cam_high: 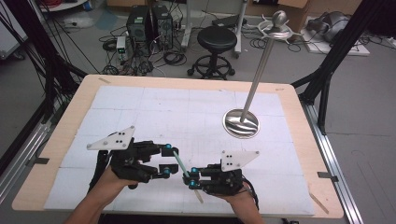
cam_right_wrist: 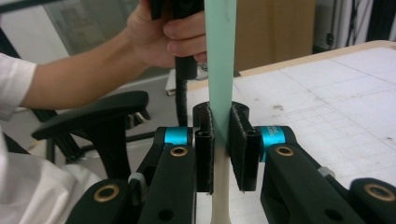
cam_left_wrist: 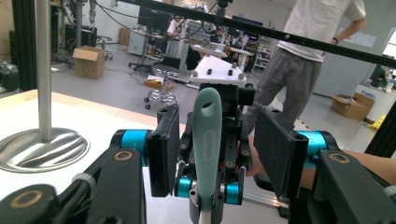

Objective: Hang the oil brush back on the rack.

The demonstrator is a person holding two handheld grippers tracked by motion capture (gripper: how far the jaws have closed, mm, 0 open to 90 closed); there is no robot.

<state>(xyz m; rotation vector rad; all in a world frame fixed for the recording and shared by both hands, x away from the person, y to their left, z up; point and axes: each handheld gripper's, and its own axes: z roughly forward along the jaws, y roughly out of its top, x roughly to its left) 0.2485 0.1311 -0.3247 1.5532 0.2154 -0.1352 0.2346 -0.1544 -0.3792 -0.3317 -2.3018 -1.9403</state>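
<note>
A teal-handled utensil [cam_high: 182, 164] with a cream lower part slants above the front of the white mat [cam_high: 154, 112]. My right gripper [cam_high: 191, 179] is shut on it where teal meets cream; in the right gripper view the handle [cam_right_wrist: 219, 70] rises from between the closed pads [cam_right_wrist: 243, 149]. My left gripper [cam_high: 166, 160] is open to its left. In the left gripper view the handle's holed tip [cam_left_wrist: 208, 140] stands between the spread jaws, touching neither pad [cam_left_wrist: 279, 151]. The utensil's working end is hidden.
A metal stand with a round base [cam_high: 241, 123], a tall pole and a ball top rises at the mat's right middle; its base [cam_left_wrist: 42, 149] also shows in the left gripper view. A person [cam_left_wrist: 317, 51] stands beyond the table. A black stool [cam_high: 217, 39] sits behind it.
</note>
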